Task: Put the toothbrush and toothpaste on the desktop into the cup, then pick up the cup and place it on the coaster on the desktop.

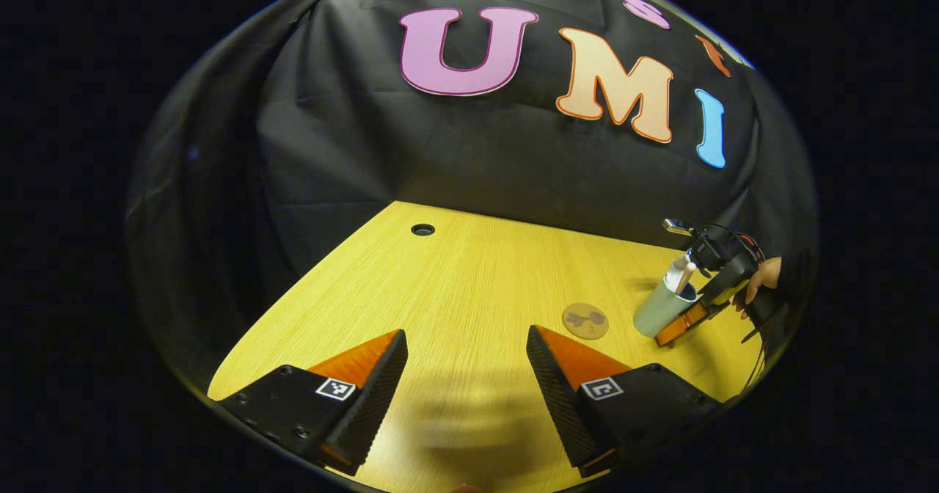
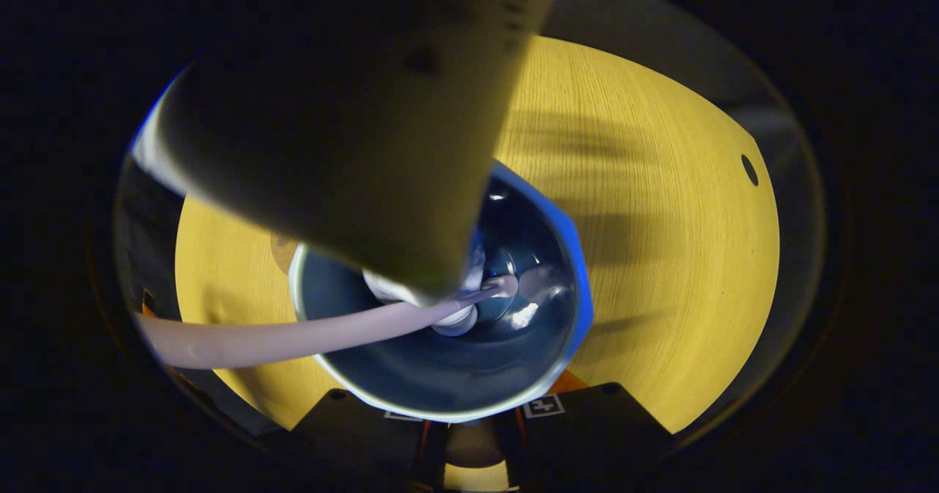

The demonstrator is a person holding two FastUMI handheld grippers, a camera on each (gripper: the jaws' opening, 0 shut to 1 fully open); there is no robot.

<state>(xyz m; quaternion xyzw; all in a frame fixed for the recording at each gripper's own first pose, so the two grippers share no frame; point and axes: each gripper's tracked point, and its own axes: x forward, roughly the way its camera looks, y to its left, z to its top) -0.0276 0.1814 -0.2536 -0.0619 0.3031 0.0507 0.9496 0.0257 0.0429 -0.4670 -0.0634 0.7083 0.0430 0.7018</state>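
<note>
Both items, the toothbrush (image 2: pixel 293 335) and toothpaste (image 2: pixel 345 126), stand inside the cup (image 1: pixel 660 308), which the right gripper (image 1: pixel 693 317) clamps at its rim. At nine o'clock of it, near, lies the coaster (image 1: pixel 585 320). Left gripper (image 1: pixel 466 364) hangs spread apart over bare desktop (image 1: pixel 455 287).

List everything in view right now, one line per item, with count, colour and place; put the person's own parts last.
Desk: one, yellow wood, with a dark round hole near its far edge.
Coaster: one, brown and round, on the desk, left of the cup.
Cup: one, pale blue-green, tilted, between the right tongs' fingers.
Toothbrush: one, pale handle, in the cup.
Toothpaste: one tube, standing in the cup.
Left tongs: open above the desk.
Right tongs: at the cup.
Hand: one, holding the right tongs.
</note>
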